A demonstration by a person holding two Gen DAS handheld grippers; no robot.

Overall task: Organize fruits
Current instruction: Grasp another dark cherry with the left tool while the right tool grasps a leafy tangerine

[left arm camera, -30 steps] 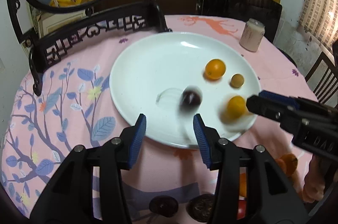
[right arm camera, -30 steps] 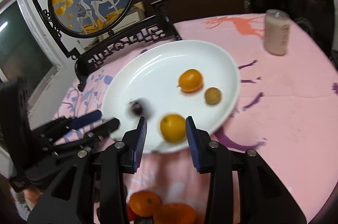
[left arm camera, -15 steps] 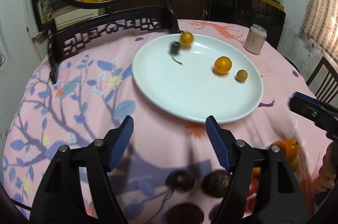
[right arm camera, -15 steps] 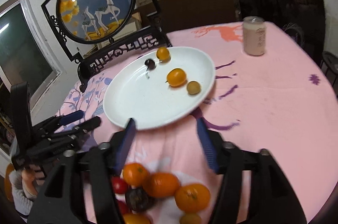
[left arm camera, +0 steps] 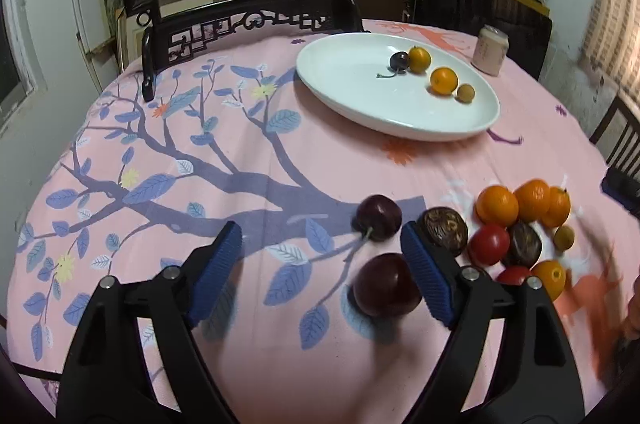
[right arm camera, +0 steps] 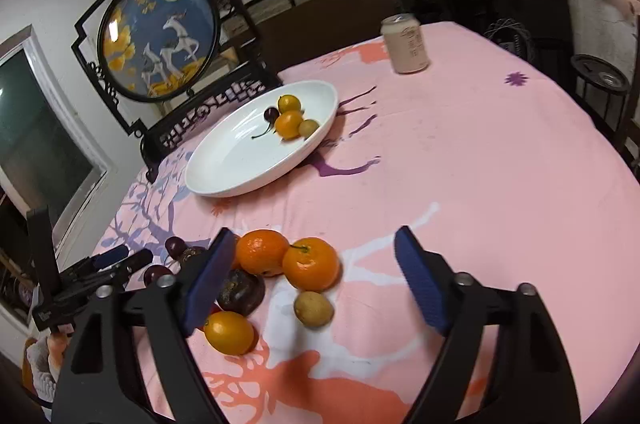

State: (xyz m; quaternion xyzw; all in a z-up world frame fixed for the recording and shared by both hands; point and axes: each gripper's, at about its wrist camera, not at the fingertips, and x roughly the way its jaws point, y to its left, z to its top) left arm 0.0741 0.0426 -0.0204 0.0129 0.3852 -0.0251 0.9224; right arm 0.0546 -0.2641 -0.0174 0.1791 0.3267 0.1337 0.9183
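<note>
A white plate [left arm camera: 344,92] [right arm camera: 224,176] holds a dark cherry [left arm camera: 399,60], two small oranges [left arm camera: 443,80] and a small brown fruit [left arm camera: 465,92]. My left gripper [left arm camera: 324,272] is open and empty, low over the cloth, with two dark cherries [left arm camera: 385,289] just inside its right finger. A pile of oranges [left arm camera: 524,204], tomatoes and dark fruits lies to its right. My right gripper [right arm camera: 316,280] is open and empty above that pile, with two oranges [right arm camera: 310,264] and a small brown fruit [right arm camera: 314,309] between its fingers.
A pink drink can [right arm camera: 405,44] stands beyond the plate. A dark wooden stand with a round deer picture [right arm camera: 158,36] is at the table's back. The left gripper shows in the right wrist view [right arm camera: 120,258].
Both grippers drew back from the plate toward the near fruit pile and opened wider. The cherry and orange dropped on the plate rolled to its far side and came to rest.
</note>
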